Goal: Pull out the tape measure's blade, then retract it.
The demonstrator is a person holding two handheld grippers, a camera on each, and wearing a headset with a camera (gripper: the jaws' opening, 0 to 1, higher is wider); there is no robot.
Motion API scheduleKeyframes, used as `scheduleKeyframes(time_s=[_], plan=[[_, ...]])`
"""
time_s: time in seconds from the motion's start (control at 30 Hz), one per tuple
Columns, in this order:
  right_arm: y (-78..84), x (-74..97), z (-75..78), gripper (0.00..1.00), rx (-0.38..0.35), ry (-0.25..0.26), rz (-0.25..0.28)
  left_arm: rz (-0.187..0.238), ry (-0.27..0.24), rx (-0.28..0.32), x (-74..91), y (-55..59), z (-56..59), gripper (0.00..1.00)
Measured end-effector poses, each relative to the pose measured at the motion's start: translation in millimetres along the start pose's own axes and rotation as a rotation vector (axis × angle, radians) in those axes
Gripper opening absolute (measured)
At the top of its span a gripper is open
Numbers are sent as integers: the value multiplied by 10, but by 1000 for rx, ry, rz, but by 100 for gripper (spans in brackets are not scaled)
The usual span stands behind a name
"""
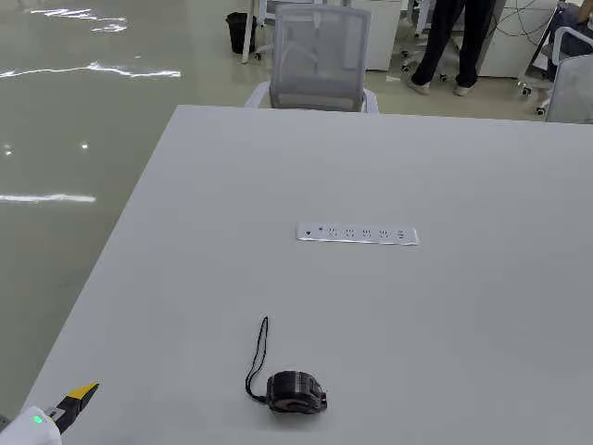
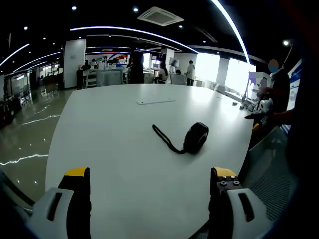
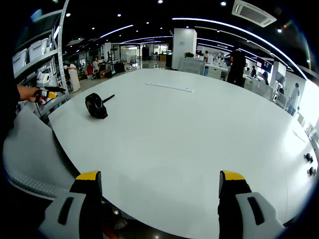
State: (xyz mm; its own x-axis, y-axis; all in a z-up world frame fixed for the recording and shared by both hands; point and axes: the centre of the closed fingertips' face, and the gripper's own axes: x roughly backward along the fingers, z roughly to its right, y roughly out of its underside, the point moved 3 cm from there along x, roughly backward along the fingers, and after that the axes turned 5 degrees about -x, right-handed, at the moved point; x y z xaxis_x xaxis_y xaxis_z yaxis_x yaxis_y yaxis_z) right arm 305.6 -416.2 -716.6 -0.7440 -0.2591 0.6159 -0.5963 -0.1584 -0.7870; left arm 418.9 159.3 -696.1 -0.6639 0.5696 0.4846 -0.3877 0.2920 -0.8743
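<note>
A black tape measure (image 1: 296,392) lies on the white table (image 1: 389,167) near its front edge, its black wrist strap (image 1: 258,357) trailing away from it, its blade not pulled out. In the left gripper view the tape measure (image 2: 196,137) sits ahead and slightly right of my left gripper (image 2: 149,186), which is open and empty. A yellow-tipped gripper (image 1: 79,399) pokes in at the head view's bottom left corner. My right gripper (image 3: 162,191) is open over the table's edge, with the tape measure (image 3: 95,105) far off to its upper left.
A white power strip (image 1: 357,235) is set flat in the table's middle. A grey mesh chair (image 1: 318,60) stands at the far edge. People stand beyond the table in the office. The floor drops away left of the table.
</note>
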Motion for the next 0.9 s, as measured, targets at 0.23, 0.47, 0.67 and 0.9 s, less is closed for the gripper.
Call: scheduleKeyframes(time_s=[0.23, 0.47, 0.67, 0.9], plan=[[-2, -11, -24, 100, -7, 0, 7, -11, 6, -4, 27, -13, -10, 99], [20, -12, -31, 100, -11, -2, 7, 5, -14, 6, 52, -21, -60, 99], [23, -18, -31, 100, -18, -5, 14, 7, -25, 11, 62, -5, -46, 99], [61, -12, -24, 100, -18, -8, 8, 9, -28, 16, 72, 2, -23, 99]])
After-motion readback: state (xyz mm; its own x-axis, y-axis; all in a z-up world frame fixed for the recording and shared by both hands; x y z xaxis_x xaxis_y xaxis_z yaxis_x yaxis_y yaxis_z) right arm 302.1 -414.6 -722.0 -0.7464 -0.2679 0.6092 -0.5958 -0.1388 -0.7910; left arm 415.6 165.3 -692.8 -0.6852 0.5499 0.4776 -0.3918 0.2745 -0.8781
